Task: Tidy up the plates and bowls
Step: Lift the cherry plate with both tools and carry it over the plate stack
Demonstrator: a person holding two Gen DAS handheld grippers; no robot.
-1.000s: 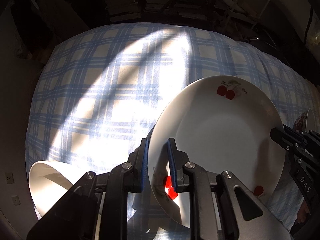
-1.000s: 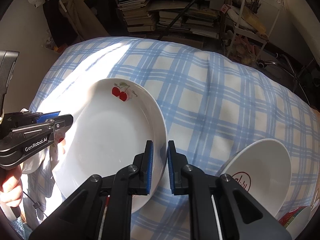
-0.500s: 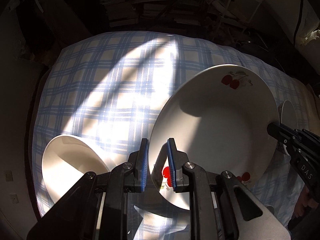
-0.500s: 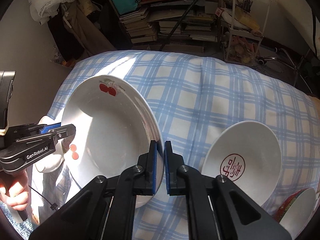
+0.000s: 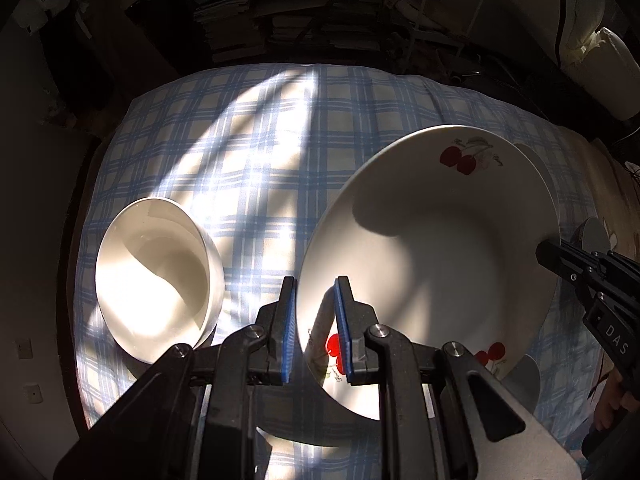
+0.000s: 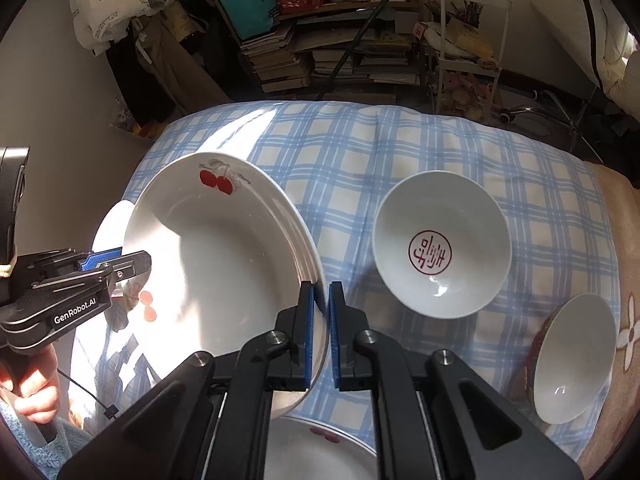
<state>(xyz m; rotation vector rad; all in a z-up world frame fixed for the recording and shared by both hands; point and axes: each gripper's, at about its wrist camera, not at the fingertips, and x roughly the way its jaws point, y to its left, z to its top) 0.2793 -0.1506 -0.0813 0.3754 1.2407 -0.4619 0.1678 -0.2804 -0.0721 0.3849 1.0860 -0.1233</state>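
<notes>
A: Entry, left to right. Plain white bowl [image 5: 154, 280] sits on the checked cloth [image 5: 248, 152], just left of the left tongs [image 5: 314, 330] and clear of them. Left tongs are clenched on the near-left rim of the cherry plate [image 5: 432, 264]; the blue pads pinch the rim from both sides.

B: And the right side?

A: Right tongs [image 6: 320, 336] are clamped on the opposite rim of the same plate, pads nearly touching. The plate hangs tilted between the two tongs, off the cloth.

B: Risks?

A: Judgement only. Each grip is a thin pinch on glazed ceramic. If one hand leads the other, the plate could twist and slide out of a pad. A second cherry plate [image 6: 320, 452] lies directly below the right tongs; a drop would strike it.

B: Further right?

A: Bowl with a red seal mark [image 6: 440, 244] is right of the right tongs, well apart. A bowl with a patterned outside [image 6: 572, 360] lies tilted at far right. A wide swing that way might clip either one.
</notes>
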